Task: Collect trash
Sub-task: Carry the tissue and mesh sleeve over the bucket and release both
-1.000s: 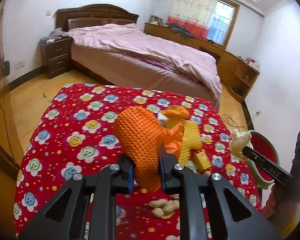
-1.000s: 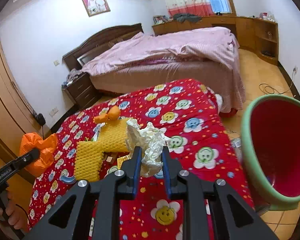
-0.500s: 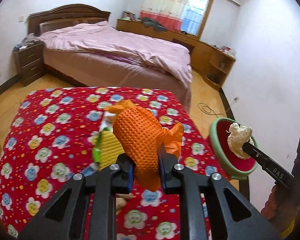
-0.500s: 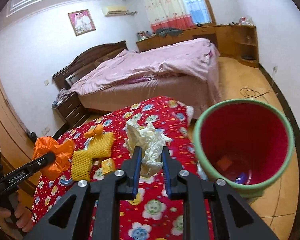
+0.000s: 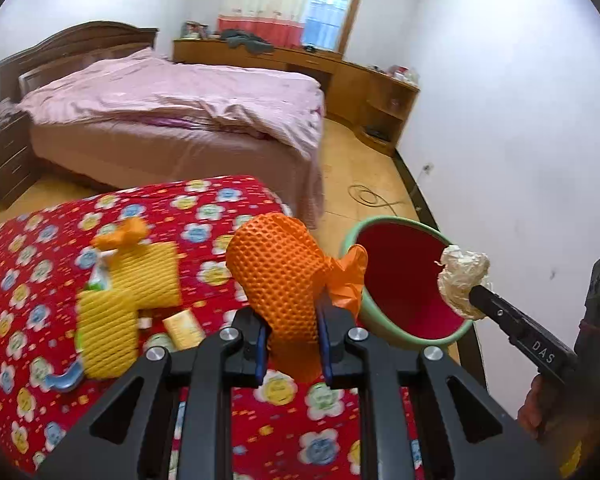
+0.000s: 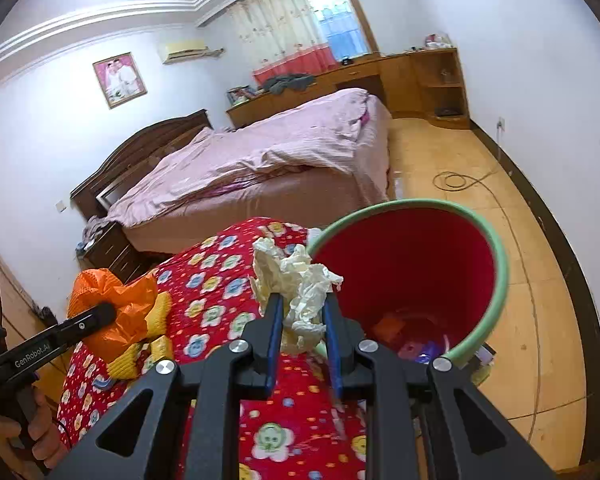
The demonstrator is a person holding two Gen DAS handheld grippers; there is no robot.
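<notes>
Desk [image 5: 236, 208]: covered in a red cloth printed with smiling flowers; on its left part lie a yellow foam-net fruit sleeve [image 5: 112, 304], a small orange scrap [image 5: 124, 234] and a small yellow packet [image 5: 184, 328]
Left gripper [image 5: 292, 344]: fingers [image 5: 260, 344] closed tight around an orange foam-net sleeve with crumpled orange plastic [image 5: 284, 276], held above the desk's right edge, just left of the bin
Bin [image 6: 496, 260]: round, green rim, red inside, standing on the wooden floor just beside the desk's right edge; a few coloured scraps lie at its bottom
Right gripper [image 6: 302, 336]: fingers [image 6: 274, 332] clamped on a crumpled wad of cream-white paper [image 6: 296, 284], held at the bin's near rim, above the opening in the left wrist view
</notes>
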